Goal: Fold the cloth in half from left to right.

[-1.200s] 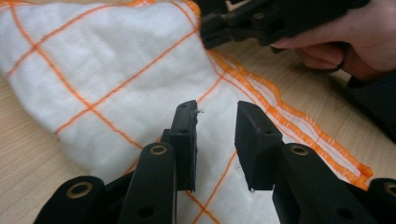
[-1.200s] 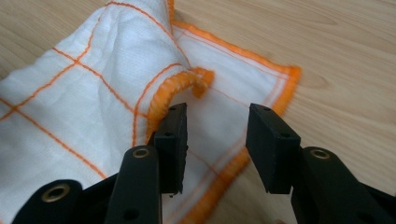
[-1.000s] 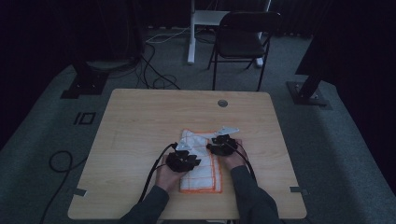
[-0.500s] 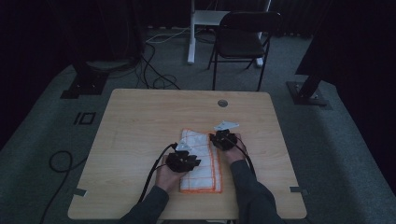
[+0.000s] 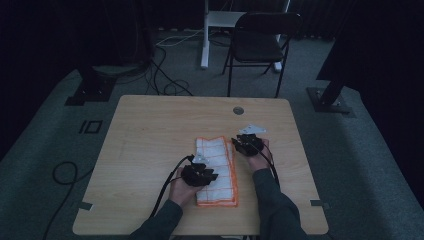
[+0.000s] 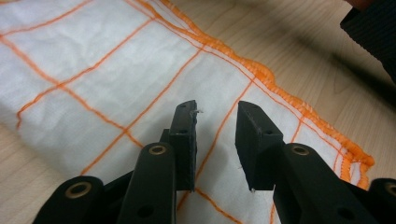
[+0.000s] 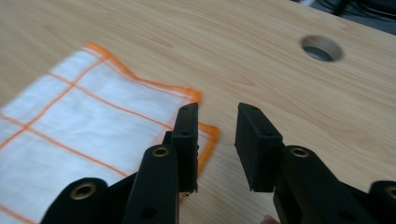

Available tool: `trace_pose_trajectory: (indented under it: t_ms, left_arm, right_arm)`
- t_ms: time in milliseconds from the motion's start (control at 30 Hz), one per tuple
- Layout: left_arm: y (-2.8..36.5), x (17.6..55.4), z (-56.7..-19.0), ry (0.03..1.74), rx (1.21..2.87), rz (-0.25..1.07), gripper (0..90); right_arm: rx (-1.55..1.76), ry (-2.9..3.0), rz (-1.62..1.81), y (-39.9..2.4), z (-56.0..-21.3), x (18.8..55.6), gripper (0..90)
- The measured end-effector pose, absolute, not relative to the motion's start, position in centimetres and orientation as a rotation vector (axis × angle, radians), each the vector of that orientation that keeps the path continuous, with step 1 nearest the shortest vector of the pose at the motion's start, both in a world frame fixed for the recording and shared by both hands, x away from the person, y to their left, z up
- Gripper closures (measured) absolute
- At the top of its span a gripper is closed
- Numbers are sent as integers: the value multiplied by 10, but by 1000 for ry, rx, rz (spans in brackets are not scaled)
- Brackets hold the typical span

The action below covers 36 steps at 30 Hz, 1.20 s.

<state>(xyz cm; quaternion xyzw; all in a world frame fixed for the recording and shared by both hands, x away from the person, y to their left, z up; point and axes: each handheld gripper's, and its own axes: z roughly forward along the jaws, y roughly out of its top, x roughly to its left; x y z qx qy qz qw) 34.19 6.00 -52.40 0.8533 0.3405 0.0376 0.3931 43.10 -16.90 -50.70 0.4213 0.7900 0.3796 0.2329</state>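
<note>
- High view: folded white cloth with orange grid (image 5: 216, 170) lies flat on the wooden surface (image 5: 150, 130), near the person's edge. Left gripper (image 5: 199, 175) sits over the cloth's left side; right gripper (image 5: 248, 144) is just off its far right corner.
- Left gripper view: left fingers (image 6: 183, 135) spread, nothing pinched, cloth directly beneath.
- Right gripper view: right fingers (image 7: 187, 140) just been opening, now spread with nothing between, over the cloth's orange corner and bare wood; cable hole (image 7: 321, 47) beyond.
</note>
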Motion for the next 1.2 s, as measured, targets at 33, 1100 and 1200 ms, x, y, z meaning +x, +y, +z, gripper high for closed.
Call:
trace_pose_trajectory:
  t_ms: [33,1100,1200]
  left_arm:
    - [59,341,-524,858,2173,95,694]
    - [6,301,-532,666,2325,184,769]
    - [8,301,-530,663,2317,174,863]
  right_arm:
    - [1178,2168,1055,-171,-507,431,692]
    - [1247,2313,1060,-139,-540,432,812]
    - [1207,2304,1028,-136,-538,430,884]
